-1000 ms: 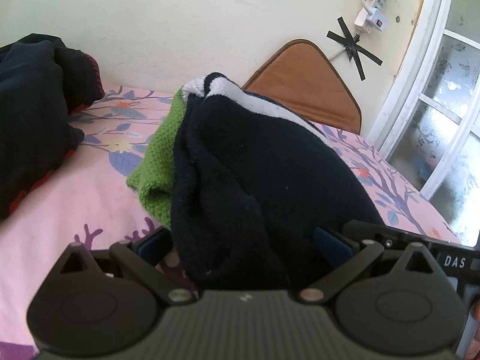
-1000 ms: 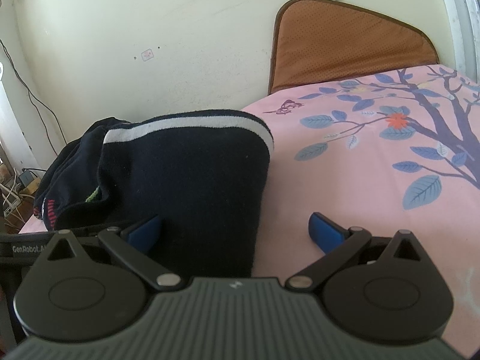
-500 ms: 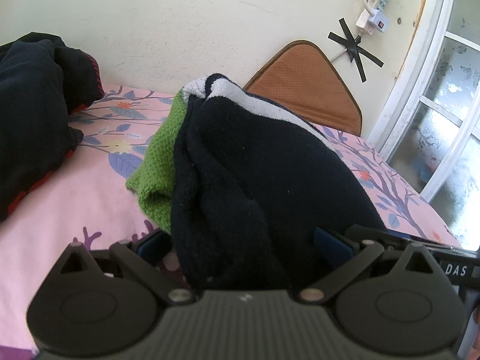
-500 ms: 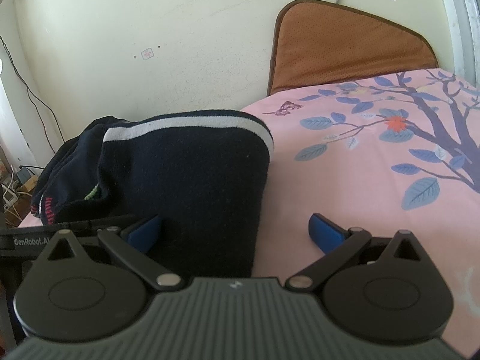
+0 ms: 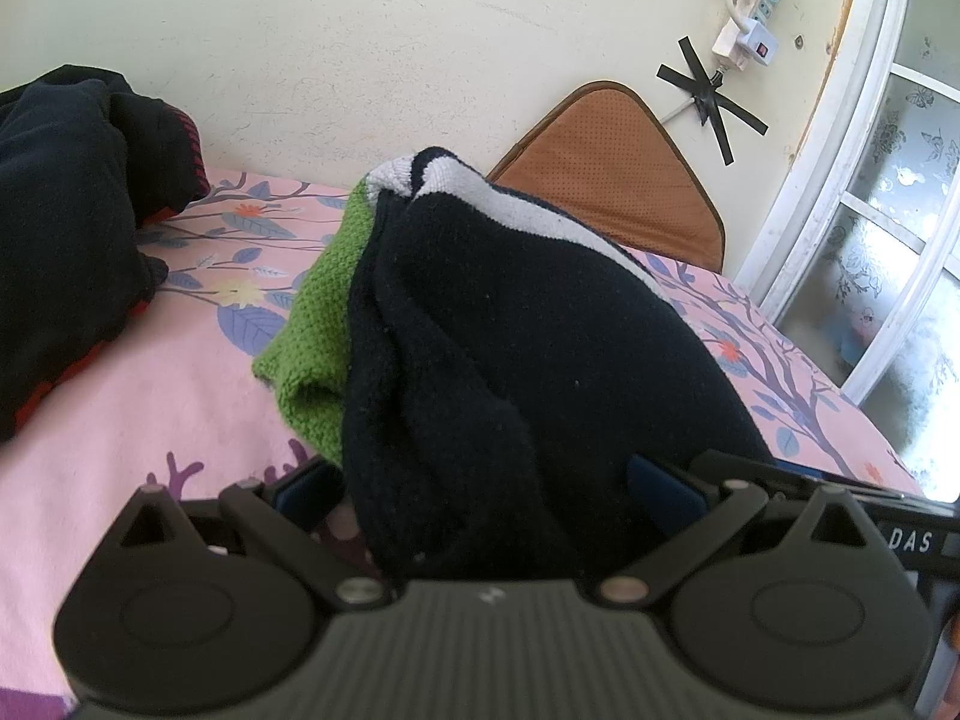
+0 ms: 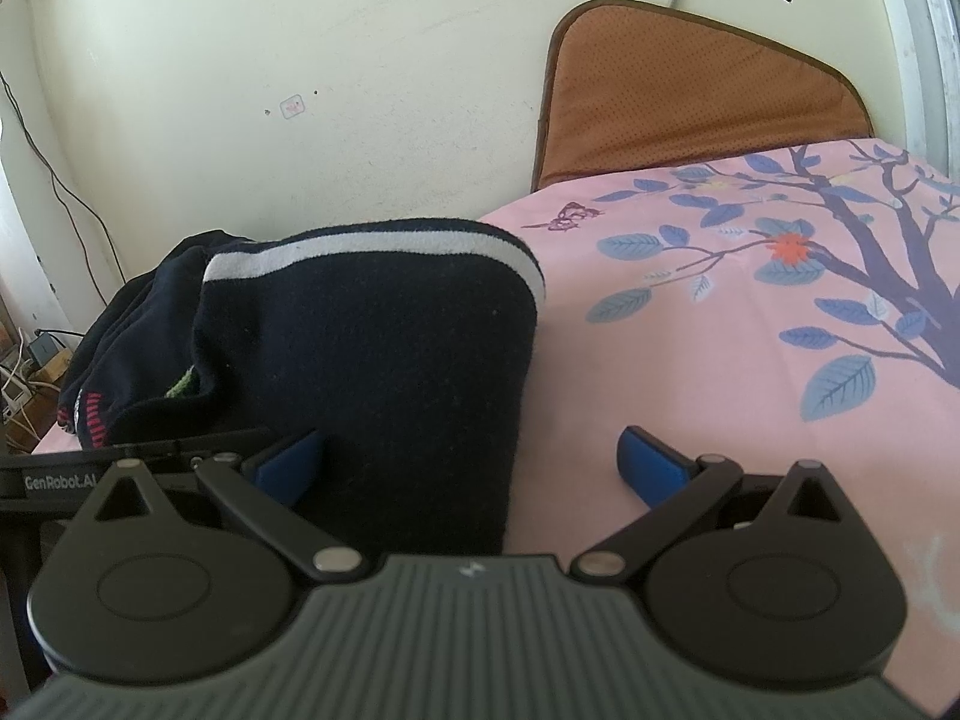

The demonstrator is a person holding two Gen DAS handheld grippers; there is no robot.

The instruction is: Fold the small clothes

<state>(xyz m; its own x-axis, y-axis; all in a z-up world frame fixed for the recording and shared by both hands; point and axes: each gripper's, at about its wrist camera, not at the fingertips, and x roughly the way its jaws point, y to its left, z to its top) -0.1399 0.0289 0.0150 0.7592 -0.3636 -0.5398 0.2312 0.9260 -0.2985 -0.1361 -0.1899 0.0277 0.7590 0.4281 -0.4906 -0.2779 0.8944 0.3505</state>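
Note:
A dark navy knitted garment (image 5: 528,348) with a white stripe lies folded on the pink floral sheet (image 5: 150,396), over a green knit piece (image 5: 318,312). My left gripper (image 5: 486,492) is open, its blue pads on either side of the garment's near edge. In the right wrist view the same navy garment (image 6: 372,360) lies between the jaws of my open right gripper (image 6: 468,462), against the left pad; the right pad is over bare sheet (image 6: 690,348).
A heap of dark clothes with red trim (image 5: 66,228) lies at the left. A brown cushion (image 5: 618,180) leans on the wall at the back. A window (image 5: 888,228) is at the right. Cables and a power strip (image 5: 750,18) hang on the wall.

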